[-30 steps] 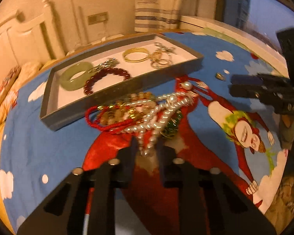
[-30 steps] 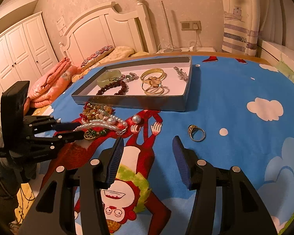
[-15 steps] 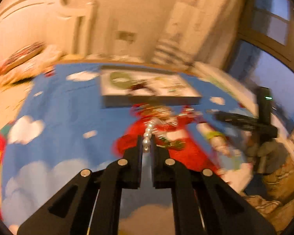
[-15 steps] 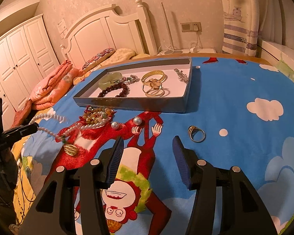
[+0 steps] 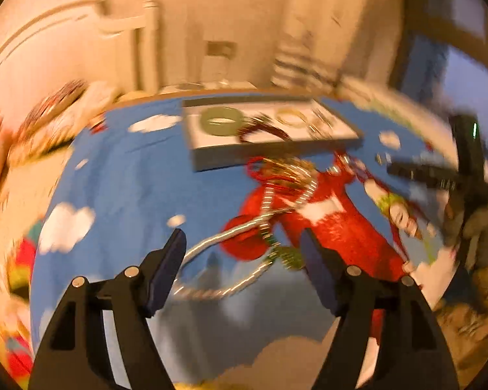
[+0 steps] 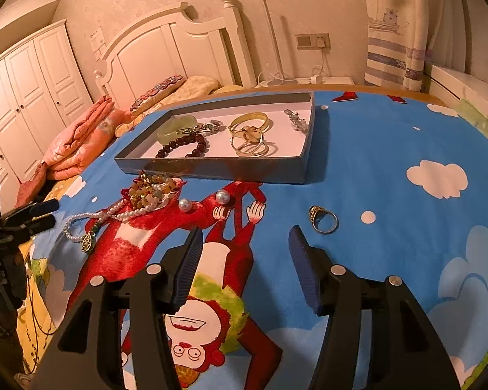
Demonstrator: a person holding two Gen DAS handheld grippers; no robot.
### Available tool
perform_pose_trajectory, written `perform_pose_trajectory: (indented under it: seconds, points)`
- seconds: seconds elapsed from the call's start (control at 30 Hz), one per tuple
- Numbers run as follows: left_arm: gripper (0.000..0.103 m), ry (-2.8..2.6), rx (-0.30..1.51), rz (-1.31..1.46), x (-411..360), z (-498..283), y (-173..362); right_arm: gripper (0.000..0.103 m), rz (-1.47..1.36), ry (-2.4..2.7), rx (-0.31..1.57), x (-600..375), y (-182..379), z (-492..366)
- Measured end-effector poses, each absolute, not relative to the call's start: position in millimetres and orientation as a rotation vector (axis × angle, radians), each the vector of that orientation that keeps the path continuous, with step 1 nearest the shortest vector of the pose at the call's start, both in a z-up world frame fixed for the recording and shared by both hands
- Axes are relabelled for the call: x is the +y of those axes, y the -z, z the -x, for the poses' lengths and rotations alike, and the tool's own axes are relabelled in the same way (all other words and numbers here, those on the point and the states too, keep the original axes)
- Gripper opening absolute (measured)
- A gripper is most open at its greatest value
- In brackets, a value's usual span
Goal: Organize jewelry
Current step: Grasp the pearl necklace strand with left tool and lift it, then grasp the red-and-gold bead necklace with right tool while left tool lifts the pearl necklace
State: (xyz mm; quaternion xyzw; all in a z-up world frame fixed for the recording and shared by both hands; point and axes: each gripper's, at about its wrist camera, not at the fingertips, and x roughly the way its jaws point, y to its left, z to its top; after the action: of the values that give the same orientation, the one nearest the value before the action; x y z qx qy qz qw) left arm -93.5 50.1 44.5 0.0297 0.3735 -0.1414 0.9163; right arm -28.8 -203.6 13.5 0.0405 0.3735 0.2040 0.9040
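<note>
The left gripper (image 5: 242,253) had let go. A second before, its jaws were pinched on the pearl strand (image 6: 91,216) at the near edge of the heap; half a second before, they were pulling it taut and away from the pile. Now they stood spread wide, holding nothing, and the strand lay slack on the blue sheet (image 6: 390,149) — a loose loop drawn out from the heap toward seven o'clock in the right wrist view, its small gold pendant (image 6: 88,243) resting at the loop's end. The left wrist view was smeared with motion, so finer detail there could not be read.

The right gripper (image 6: 244,265) had not moved over that second; its jaws were spread and empty, hovering above the sheet, with the gold ring (image 6: 322,219) just beyond its right finger at one o'clock.

The meaning, as I judge it: the pull served to free the pearls from the tangle (image 6: 149,190), not to carry them. One end of the strand seemed still to lie against the beads. The tray (image 6: 218,170) at twelve o'clock held the green bangle (image 6: 175,126), dark bead bracelet (image 6: 185,144) and gold bangles (image 6: 249,136) — but the pearls, the tangle, two loose pearls (image 6: 223,197) and the ring remained outside it. Most of the sorting was yet to do.
</note>
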Motion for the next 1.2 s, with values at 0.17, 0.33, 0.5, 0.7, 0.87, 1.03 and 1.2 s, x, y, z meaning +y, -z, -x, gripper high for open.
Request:
perform_pose_trajectory:
  seconds: [0.17, 0.33, 0.5, 0.7, 0.87, 1.03, 1.2]
  points:
    - [0.041, 0.385, 0.845, -0.289, -9, 58, -28, 0.055, -0.088, -0.426, 0.765, -205, -13, 31]
    - [0.035, 0.450, 0.899, -0.311, -24, 31, -13, 0.056, -0.099, -0.436, 0.760, -207, -14, 32]
    - [0.000, 0.492, 0.925, -0.221, -11, 22, -15, 0.058, -0.111, -0.448, 0.752, -209, -15, 33]
    - [0.000, 0.582, 0.738, 0.003, 13, 70, -47, 0.058, -0.116, -0.451, 0.747, -209, -16, 34]
    - [0.000, 0.649, 0.510, 0.194, 59, 113, -115, 0.058, -0.095, -0.424, 0.757, -205, -17, 32]
    - [0.000, 0.642, 0.482, 0.159, 69, 130, -133, 0.058, -0.116, -0.527, 0.774, -176, -21, 29]
    - [0.000, 0.654, 0.464, 0.269, 88, 149, -115, 0.053, 0.079, -0.629, 0.774, -106, -21, 26]
